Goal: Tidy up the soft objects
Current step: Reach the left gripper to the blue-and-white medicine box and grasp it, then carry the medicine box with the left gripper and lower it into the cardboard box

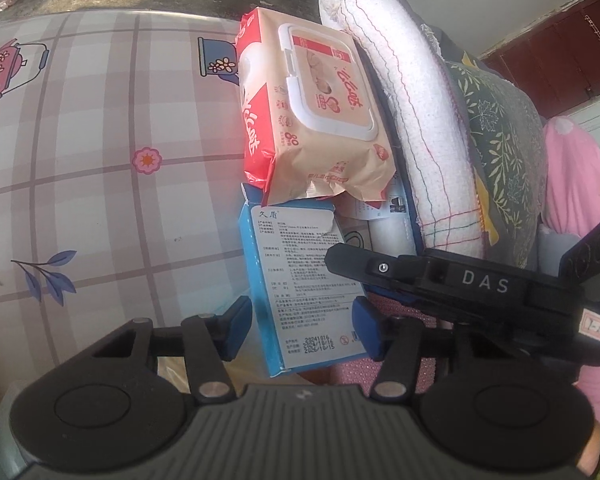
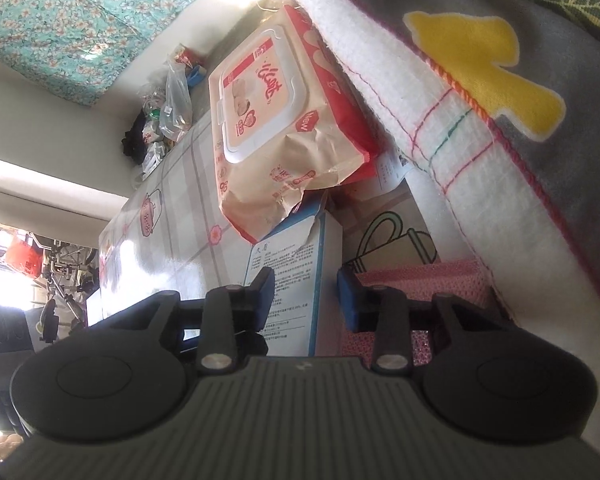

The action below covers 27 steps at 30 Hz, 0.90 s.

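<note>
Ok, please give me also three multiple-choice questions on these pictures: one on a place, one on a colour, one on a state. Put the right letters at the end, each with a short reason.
1. Where does the wipes pack lie?
A. on the floor
B. with one end over the blue box, beside the rolled white towel
C. inside a basket

2. What colour is the patch on the grey cloth?
A. yellow
B. purple
C. black

3. In what state is the flip lid of the wipes pack?
A. torn off
B. standing open
C. shut

Answers:
1 B: the crumpled end of the pack overlaps the torn top of the box, and the towel runs along its other side.
2 A: the right wrist view shows the patch plainly yellow.
3 C: the white lid lies flat in its frame in both views.
</note>
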Tool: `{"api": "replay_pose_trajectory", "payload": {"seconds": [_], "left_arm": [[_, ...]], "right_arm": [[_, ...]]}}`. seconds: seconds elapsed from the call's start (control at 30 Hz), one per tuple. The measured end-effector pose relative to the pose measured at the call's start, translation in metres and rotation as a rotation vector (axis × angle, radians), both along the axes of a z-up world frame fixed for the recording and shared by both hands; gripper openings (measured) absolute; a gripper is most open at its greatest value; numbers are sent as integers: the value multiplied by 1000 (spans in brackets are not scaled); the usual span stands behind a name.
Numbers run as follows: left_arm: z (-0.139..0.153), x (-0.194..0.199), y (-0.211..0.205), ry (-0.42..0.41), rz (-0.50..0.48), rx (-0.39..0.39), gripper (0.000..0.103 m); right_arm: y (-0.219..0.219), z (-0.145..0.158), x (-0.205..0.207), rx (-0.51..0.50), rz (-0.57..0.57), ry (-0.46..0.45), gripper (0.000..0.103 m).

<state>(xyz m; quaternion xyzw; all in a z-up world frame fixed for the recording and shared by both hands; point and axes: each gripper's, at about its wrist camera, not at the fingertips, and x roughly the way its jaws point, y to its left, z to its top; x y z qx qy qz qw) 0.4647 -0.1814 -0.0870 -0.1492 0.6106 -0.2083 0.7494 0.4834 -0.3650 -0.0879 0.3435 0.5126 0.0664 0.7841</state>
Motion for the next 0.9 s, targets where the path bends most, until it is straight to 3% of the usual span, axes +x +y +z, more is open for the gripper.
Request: {"api": "replay_pose_trajectory", "payload": {"seconds": [0.27,0.5,0.9], "left_arm": [[9,-7,0,-27,4,12,50],[51,-30,15,-89,11,-17,50],[123,-122,70,-203,-5,-32,51]], "right_arm": [[7,4,-6,-6,-1,-6,27],[5,27,-29,38,-13,-43,27],[35,93,-131,125,-54,-197,28]]}}
